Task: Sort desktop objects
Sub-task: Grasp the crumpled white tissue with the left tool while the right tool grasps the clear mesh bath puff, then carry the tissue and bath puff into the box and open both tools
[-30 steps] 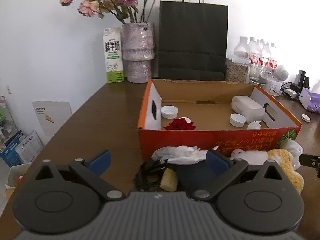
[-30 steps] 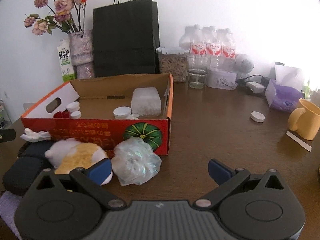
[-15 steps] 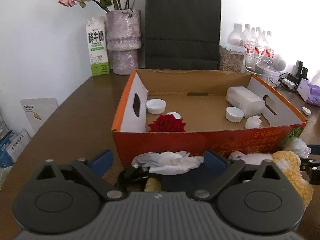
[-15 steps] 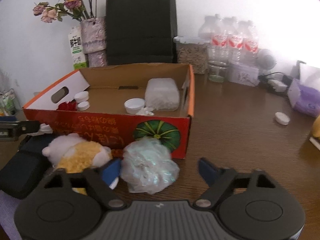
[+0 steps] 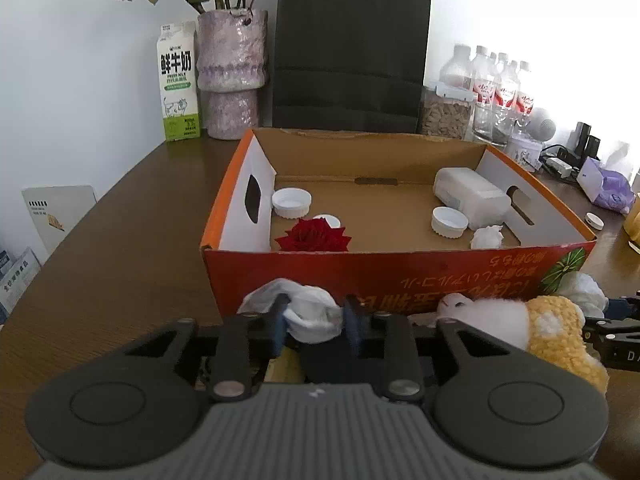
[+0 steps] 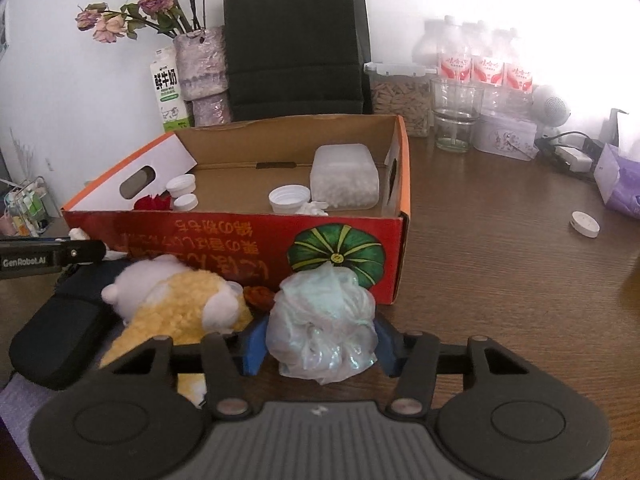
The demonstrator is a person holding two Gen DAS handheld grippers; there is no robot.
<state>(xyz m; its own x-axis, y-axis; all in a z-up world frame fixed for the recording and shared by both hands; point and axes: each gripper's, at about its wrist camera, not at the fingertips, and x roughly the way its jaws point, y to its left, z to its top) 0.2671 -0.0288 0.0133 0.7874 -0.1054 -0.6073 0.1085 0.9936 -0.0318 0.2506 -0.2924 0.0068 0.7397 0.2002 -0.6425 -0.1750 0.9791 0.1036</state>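
Note:
A crumpled white tissue point(image 5: 308, 310) lies in front of the orange cardboard box point(image 5: 400, 270). My left gripper point(image 5: 317, 318) has its jaws closing on the tissue, and both pads touch it. In the right wrist view a scrunched clear plastic bag point(image 6: 324, 320) sits against the box point(image 6: 200, 236), near its pumpkin picture. My right gripper point(image 6: 320, 346) has its jaws closing on the bag, with the blue pads point(image 6: 253, 344) pressing its sides. A white and yellow plush toy point(image 6: 180, 300) lies between the two grippers, partly on a black pouch point(image 6: 60, 340).
The box holds a red rose point(image 5: 316, 236), several white caps and a translucent tub point(image 5: 468, 196). Behind it stand a vase point(image 5: 232, 72), a milk carton point(image 5: 178, 80), a black paper bag point(image 5: 352, 48) and bottles point(image 6: 480, 68). A white cap point(image 6: 585, 224) lies on the table at the right.
Both grippers went from wide open to nearly closed. The left jaws now pinch the white tissue and the right jaws squeeze the plastic bag. The left gripper also moved closer to the box.

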